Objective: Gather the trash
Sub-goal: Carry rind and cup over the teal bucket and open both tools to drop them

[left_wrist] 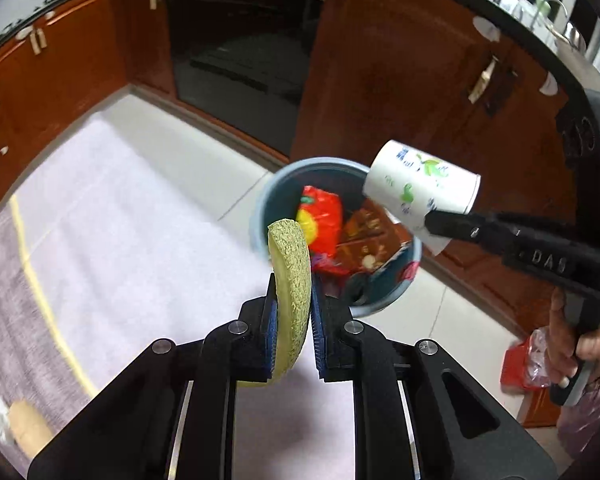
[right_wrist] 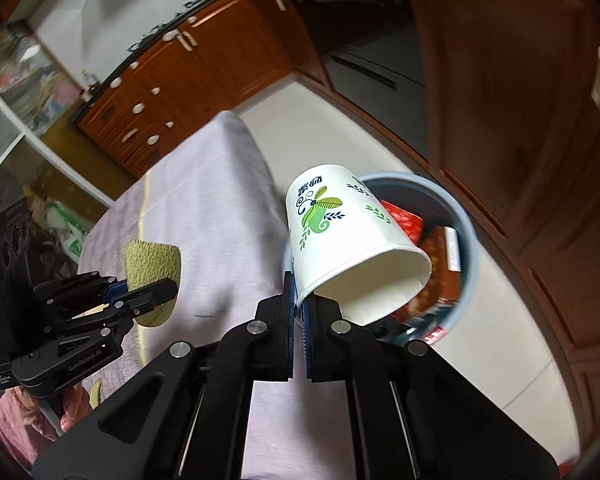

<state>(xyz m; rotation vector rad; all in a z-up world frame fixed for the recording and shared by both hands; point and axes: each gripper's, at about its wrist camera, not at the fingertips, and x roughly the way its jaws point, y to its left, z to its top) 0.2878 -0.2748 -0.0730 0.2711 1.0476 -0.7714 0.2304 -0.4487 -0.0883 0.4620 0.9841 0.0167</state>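
Note:
My left gripper (left_wrist: 294, 308) is shut on a curved yellow-green melon rind (left_wrist: 290, 280), held above the table edge near a blue trash bin (left_wrist: 268, 196). The bin stands on the floor and holds red and brown wrappers (left_wrist: 320, 220). My right gripper (right_wrist: 299, 300) is shut on the rim of a white paper cup with green leaf print (right_wrist: 340, 236), tipped over the bin (right_wrist: 466, 216). In the left wrist view the cup (left_wrist: 420, 188) hangs over the bin's right rim. In the right wrist view the left gripper (right_wrist: 156, 296) with the rind (right_wrist: 152, 264) is at the left.
A table with a lilac cloth (left_wrist: 120, 220) fills the left. Wooden cabinets (left_wrist: 400, 80) and a dark oven (left_wrist: 240, 48) stand behind the bin. A red packet in clear plastic (left_wrist: 528, 364) is at the right. A tan item and white scrap (left_wrist: 20, 424) lie on the cloth.

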